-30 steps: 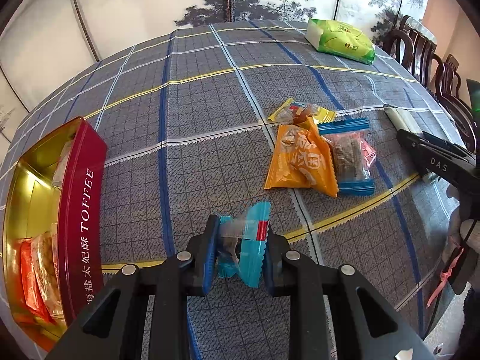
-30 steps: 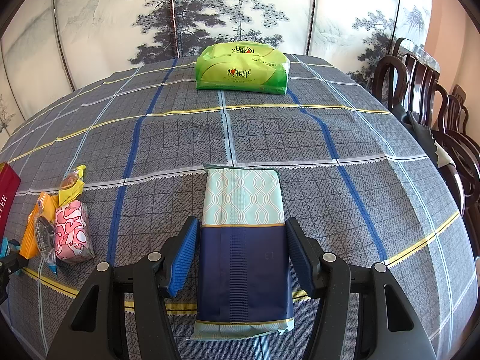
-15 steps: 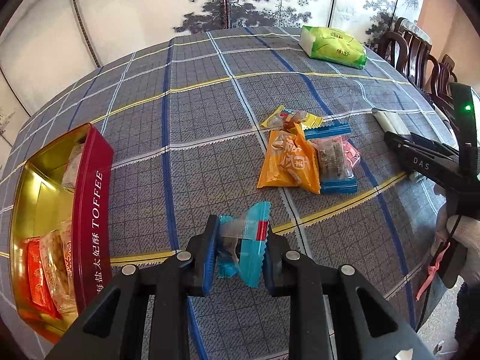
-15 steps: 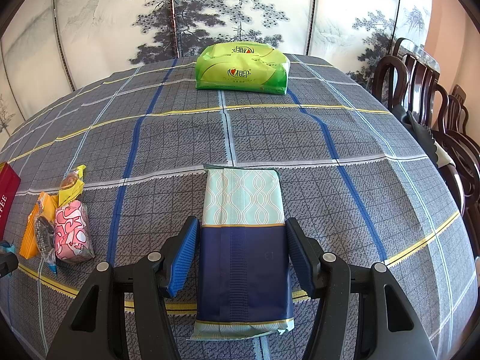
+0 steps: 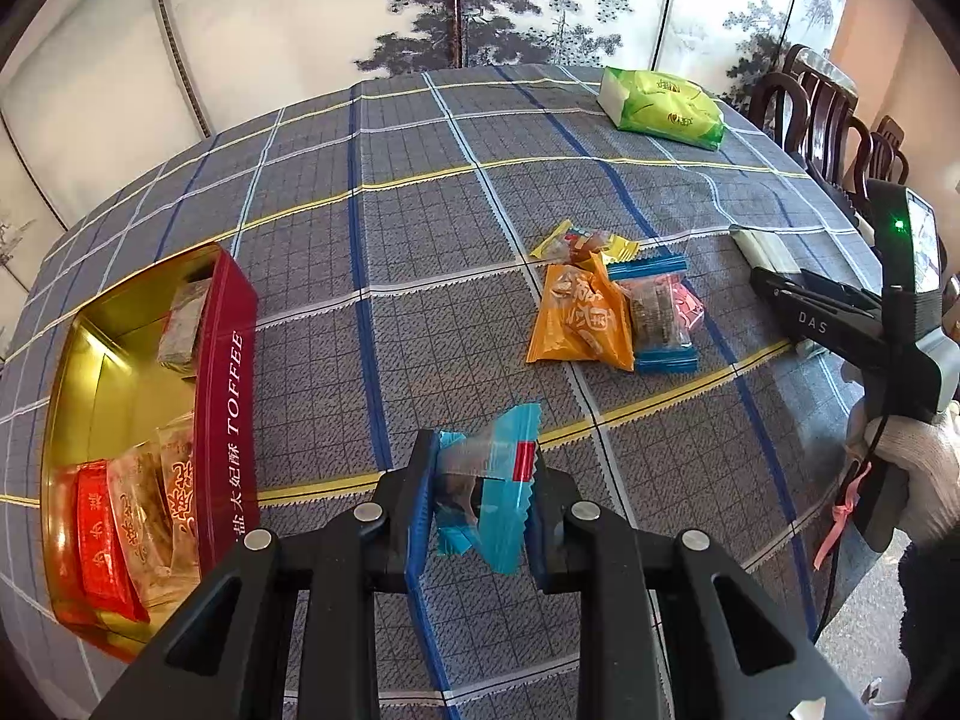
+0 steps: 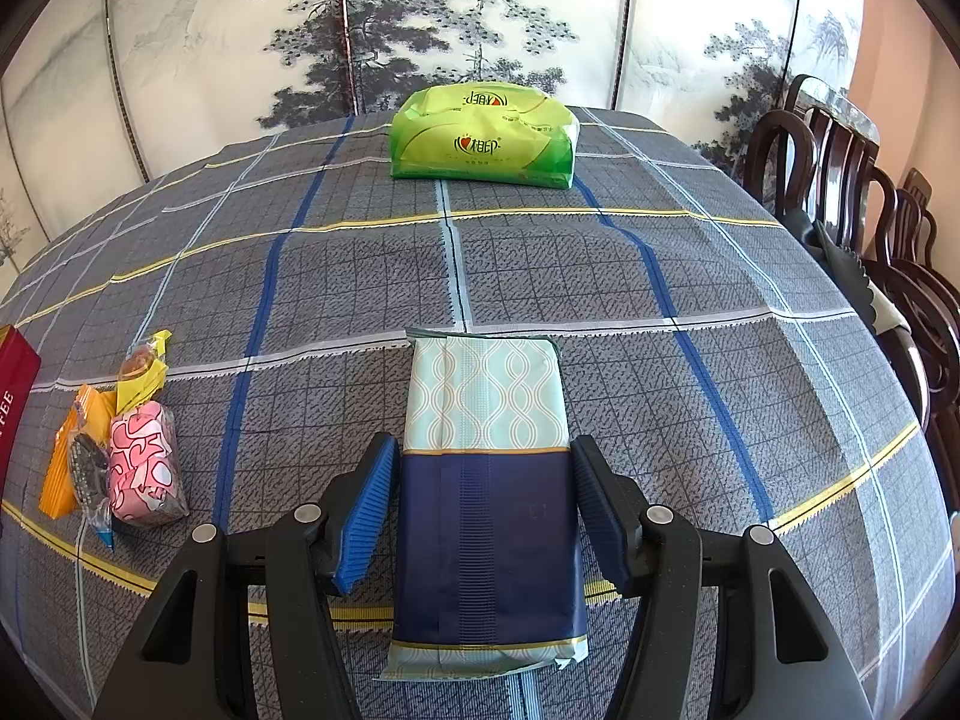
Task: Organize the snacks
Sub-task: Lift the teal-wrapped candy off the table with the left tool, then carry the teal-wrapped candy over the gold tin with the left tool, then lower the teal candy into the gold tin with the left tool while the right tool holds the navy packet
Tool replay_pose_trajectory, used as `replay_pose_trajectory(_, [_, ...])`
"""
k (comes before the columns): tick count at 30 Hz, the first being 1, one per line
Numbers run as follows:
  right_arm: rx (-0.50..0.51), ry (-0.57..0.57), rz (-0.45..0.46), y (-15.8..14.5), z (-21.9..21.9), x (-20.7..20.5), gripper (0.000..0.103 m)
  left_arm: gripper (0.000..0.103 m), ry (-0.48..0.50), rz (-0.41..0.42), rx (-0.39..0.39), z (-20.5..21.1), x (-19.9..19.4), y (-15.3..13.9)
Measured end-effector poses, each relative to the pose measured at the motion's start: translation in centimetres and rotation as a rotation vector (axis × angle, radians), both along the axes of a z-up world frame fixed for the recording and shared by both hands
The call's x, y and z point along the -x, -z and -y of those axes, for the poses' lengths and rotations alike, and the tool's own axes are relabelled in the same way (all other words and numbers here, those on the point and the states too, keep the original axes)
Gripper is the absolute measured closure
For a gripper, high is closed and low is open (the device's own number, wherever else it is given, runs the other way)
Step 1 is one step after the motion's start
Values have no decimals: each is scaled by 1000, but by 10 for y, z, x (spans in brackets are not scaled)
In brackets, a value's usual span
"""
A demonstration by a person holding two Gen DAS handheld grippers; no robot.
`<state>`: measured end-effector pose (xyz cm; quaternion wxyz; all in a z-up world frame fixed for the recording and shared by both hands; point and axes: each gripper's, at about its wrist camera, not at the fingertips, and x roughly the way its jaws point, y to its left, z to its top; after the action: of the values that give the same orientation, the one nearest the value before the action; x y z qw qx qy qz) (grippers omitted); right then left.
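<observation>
Through my left wrist camera, my left gripper [image 5: 480, 495] is clamped on a teal-wrapped candy [image 5: 489, 480], both pads pressing its sides and the wrapper's crimped ends sticking up and down out of the grip, lifted clear of the plaid tablecloth [image 5: 420, 228]. What my coming move turns on is that the red toffee tin [image 5: 225, 396] lies to the left of this gripper, just beside it, its long axis running away from me roughly parallel to my fingers, its open gold interior already holding several wrapped snacks; so I judge a short sideways carry to the left brings the candy over the near wall, and my left hand is plainly the nearer one. The remaining pile, an orange packet [image 5: 579, 324] with a blue-ended one touching its right side, lies ahead and to the right, well apart from the tin. My right wrist camera shows what the left barely catches: my right gripper [image 6: 483, 504] stands open, its pads straddling a navy-and-mint packet [image 6: 486, 462] that rests flat on the cloth with its length along my fingers, neither pad touching it. This view also reveals the pink patterned snack [image 6: 144, 468] fully, and only a red sliver of the tin at the left edge.
</observation>
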<state>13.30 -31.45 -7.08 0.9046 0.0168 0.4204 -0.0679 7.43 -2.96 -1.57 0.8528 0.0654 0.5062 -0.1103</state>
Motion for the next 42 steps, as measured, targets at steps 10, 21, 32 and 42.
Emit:
replay_pose_trajectory(10, [1, 0, -1, 0, 1, 2, 43, 81, 9, 6, -3, -9, 7, -4])
replay_pose_trajectory(21, [0, 1, -2, 0, 1, 1, 42, 81, -5, 15, 19, -18, 9, -12])
replay_pose_trajectory(32, [-5, -1, -15, 5, 1, -1, 30, 81, -38, 18, 21, -38, 8, -16])
replay_pose_trajectory(42, [-1, -7, -13, 3, 1, 3, 33, 81, -70, 16, 16, -53, 6, -17])
